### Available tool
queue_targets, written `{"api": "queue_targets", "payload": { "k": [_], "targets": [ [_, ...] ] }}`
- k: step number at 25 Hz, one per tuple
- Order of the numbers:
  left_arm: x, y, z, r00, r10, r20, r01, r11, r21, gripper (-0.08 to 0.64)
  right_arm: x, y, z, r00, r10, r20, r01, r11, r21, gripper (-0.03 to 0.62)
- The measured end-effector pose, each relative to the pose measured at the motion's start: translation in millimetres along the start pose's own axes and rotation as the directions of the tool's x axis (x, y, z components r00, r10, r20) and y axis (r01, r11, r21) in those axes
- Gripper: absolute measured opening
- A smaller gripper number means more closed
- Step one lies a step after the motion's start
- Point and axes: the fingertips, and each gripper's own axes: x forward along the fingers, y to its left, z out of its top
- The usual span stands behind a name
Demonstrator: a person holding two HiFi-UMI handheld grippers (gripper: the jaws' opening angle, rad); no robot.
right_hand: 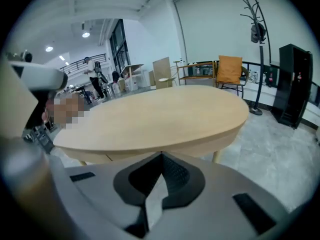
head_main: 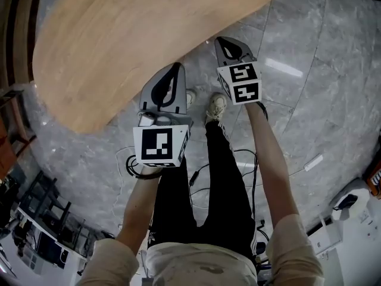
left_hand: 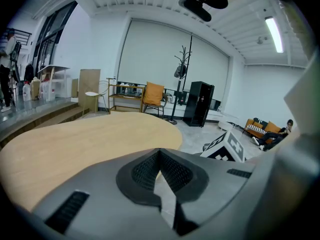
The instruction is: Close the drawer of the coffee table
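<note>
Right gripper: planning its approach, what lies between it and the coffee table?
Only bare floor between right gripper and coffee table, as the head view shows.

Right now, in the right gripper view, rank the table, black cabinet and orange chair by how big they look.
1. table: largest by far, but also nearest the camera.
2. black cabinet.
3. orange chair: smallest, and set far back.

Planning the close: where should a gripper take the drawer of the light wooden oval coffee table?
Its lower edge, from the near side, below the light wooden tabletop. The pale drawer front shows as a flat seamed strip under that top, with no handle visible, so probably the bottom lip offers purchase.
</note>
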Motion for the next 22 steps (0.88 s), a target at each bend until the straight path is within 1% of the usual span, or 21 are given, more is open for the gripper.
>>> {"api": "queue_targets", "payload": {
  "k": [2,4,6,8,10,12,13,15,17,18,20,22],
  "targets": [
    [-10,-2,20,1.0,-0.007,0.013,0.007,1.0,0.008,0.009,-30,-3,26,0.999,-0.044,0.007,0.044,0.998,0.037,0.006],
    [-22,-5,52,0.999,-0.017,0.047,0.016,1.0,0.02,0.009,-66,-3,65,0.996,-0.088,0.032,0.086,0.995,0.058,0.006],
    [-39,-8,92,0.995,-0.027,0.094,0.024,0.999,0.032,0.009,-109,5,117,0.988,-0.129,0.088,0.125,0.991,0.047,0.006],
    [-63,-10,132,0.99,-0.038,0.135,0.032,0.998,0.051,0.009,-157,25,167,0.976,-0.162,0.148,0.159,0.987,0.032,0.006],
    [-84,-12,175,0.982,-0.041,0.184,0.028,0.997,0.073,0.009,-204,47,219,0.963,-0.177,0.205,0.177,0.984,0.02,0.006],
    [-101,-21,217,0.973,-0.038,0.228,0.021,0.997,0.079,0.009,-250,63,267,0.944,-0.181,0.276,0.186,0.982,0.005,0.006],
    [-113,-28,232,0.971,-0.038,0.237,0.02,0.997,0.077,0.009,-274,73,282,0.932,-0.183,0.313,0.189,0.982,0.009,0.006],
    [-144,-40,253,0.97,-0.043,0.241,0.026,0.997,0.072,0.009,-317,100,296,0.906,-0.183,0.381,0.183,0.982,0.036,0.006],
    [-175,-43,279,0.961,-0.049,0.271,0.029,0.996,0.079,0.009,-349,130,311,0.879,-0.176,0.444,0.172,0.984,0.049,0.006],
    [-189,-42,295,0.954,-0.055,0.296,0.031,0.996,0.084,0.009,-361,145,322,0.87,-0.165,0.465,0.163,0.986,0.044,0.006],
    [-214,-42,319,0.94,-0.075,0.333,0.043,0.994,0.101,0.009,-382,173,336,0.863,-0.132,0.488,0.135,0.99,0.029,0.006],
    [-234,-45,331,0.932,-0.093,0.352,0.048,0.99,0.136,0.009,-401,193,343,0.852,-0.115,0.51,0.124,0.992,0.016,0.006]
  ]
}}
